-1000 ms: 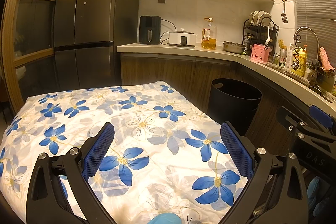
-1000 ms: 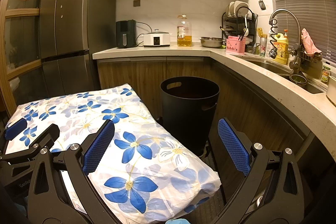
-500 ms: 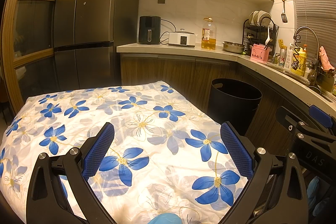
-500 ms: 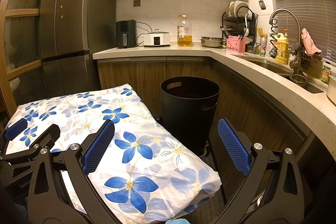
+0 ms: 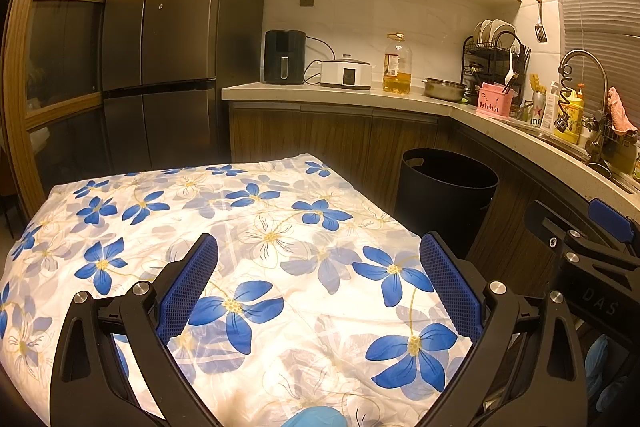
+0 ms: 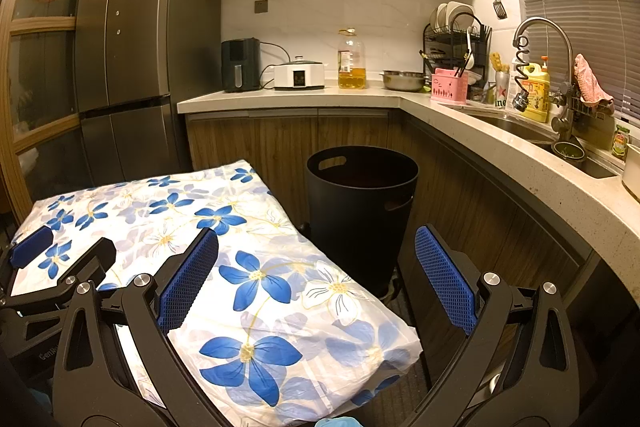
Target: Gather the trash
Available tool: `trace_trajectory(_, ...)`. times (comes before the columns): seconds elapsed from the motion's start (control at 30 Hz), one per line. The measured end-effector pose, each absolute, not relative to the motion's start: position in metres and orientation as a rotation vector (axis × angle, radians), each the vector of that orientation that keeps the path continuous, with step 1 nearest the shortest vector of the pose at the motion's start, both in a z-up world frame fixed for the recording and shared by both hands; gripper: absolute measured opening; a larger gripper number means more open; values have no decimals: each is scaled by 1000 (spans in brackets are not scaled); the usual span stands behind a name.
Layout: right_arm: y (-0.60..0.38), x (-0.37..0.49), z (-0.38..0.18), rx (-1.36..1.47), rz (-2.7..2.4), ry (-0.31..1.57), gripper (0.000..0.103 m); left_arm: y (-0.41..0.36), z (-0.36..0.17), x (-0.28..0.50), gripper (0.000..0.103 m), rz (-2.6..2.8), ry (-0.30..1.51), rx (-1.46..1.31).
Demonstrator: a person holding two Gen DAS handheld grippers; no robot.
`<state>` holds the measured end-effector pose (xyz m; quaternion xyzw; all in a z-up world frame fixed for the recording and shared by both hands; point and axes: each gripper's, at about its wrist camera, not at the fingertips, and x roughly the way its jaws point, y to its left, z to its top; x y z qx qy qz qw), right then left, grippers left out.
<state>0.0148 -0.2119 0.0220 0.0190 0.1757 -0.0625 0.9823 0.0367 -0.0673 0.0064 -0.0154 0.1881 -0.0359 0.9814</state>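
Both your left tool [image 5: 318, 261] and right tool [image 6: 316, 255] gape wide, empty; no trash shows on the floral cloth [image 5: 240, 227], so handling can't be judged; the black bin [image 6: 362, 211] stands far right.

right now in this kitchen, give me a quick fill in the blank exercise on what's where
1. The table's floral cloth has blue and white ____.
2. The bin on the floor beside the table is ____ in colour.
3. The left gripper and the right gripper both have their jaws ____.
4. The oil bottle stands on the ____.

Missing words: flowers; black; open; counter
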Motion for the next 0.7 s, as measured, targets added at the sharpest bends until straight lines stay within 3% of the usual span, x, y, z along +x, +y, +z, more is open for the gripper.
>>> trace_trajectory(0.1, -212, 15, 22, 38, -125, 353, 97, -68, 6, 37, 95, -73, 379, -30)
trace_trajectory(0.17, -212, 15, 22, 38, -125, 353, 97, -69, 4, 38, 86, -76, 386, -22)
trace_trajectory(0.23, -213, 15, 22, 39, -124, 353, 97, -70, 2, 39, 66, -82, 388, -13)
trace_trajectory(0.3, -213, 15, 22, 39, -126, 353, 97, -70, 0, 40, 56, -86, 394, -13)
trace_trajectory(0.57, -212, 15, 22, 41, -129, 350, 97, -71, -1, 37, 57, -107, 397, -2)
trace_trajectory(0.7, -212, 15, 22, 42, -130, 351, 97, -70, 0, 37, 79, -98, 400, 1)
